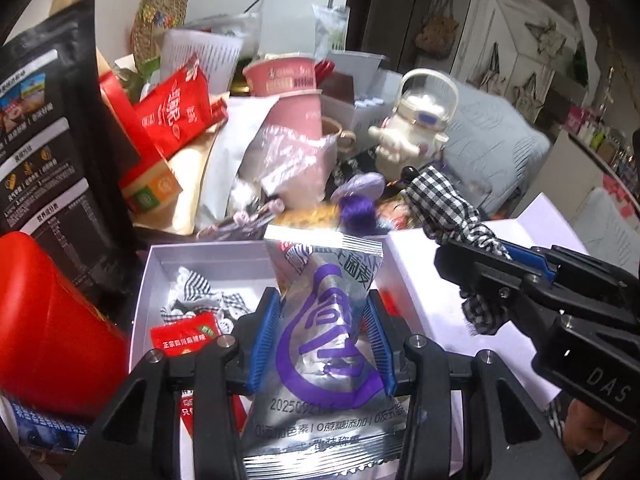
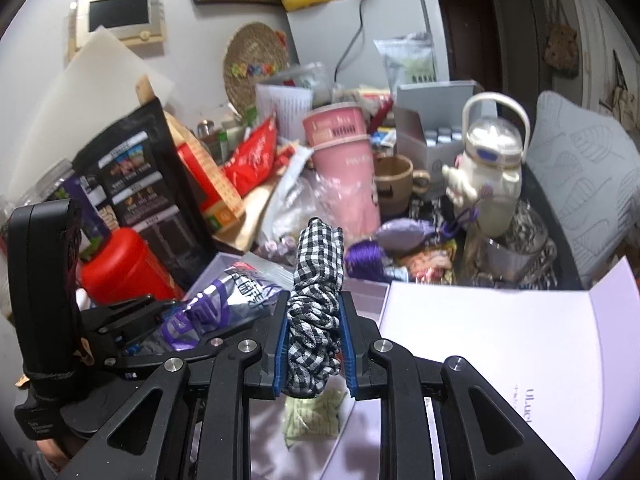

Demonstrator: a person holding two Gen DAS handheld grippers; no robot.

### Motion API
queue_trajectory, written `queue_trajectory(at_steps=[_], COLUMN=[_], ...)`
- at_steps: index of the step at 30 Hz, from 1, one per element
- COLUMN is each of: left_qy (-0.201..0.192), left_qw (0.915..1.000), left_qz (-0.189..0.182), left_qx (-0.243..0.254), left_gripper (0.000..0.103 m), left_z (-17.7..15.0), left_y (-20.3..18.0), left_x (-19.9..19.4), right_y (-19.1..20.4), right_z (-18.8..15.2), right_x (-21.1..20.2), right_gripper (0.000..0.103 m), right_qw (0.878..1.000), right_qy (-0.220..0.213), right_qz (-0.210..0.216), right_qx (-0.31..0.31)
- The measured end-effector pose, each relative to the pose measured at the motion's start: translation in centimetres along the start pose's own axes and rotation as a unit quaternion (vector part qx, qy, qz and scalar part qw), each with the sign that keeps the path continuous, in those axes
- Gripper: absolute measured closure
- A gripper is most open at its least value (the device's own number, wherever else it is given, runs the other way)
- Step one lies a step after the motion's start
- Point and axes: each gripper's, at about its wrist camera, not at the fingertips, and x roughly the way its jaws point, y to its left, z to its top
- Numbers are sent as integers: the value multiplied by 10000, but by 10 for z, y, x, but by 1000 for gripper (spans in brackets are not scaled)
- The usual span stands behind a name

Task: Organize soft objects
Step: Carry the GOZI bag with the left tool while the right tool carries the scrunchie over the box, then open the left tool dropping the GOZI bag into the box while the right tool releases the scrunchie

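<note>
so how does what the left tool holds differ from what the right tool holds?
The left tool is shut on a silver snack packet: glossy foil, purple print, flat and puffy. The right tool is shut on a checked cloth: matte black-and-white gingham, bunched into a twisted roll. The packet hangs over the white box; the cloth is beside it. Both stick out past the pads.

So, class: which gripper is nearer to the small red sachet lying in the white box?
Left. The left gripper, shut on the silver snack packet, hangs right beside the red sachet over the white box. The right gripper, shut on checked cloth, is off to the far side.
</note>
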Motion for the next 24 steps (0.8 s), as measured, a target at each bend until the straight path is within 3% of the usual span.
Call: queue_trajectory(at_steps=[4, 14, 18, 24], left_qy=[220, 347, 714, 678], left_qw=[9995, 9990, 9964, 9963], left_qz=[199, 268, 443, 523], left_qx=[-89, -90, -102, -50], left_gripper=[60, 60, 60, 60], left_z=[-2, -9, -15, -17], left_y=[8, 18, 21, 22], left_x=[16, 32, 51, 52], right_y=[-5, -8, -5, -1], right_z=[-4, -21, -28, -34], right_x=[14, 58, 69, 77], right_gripper=[79, 79, 79, 78], right_qw=[9997, 9958, 9939, 9923], right_qy=[255, 915, 1076, 1208], right_qz=[18, -58, -219, -231], right_qx=[50, 37, -50, -154])
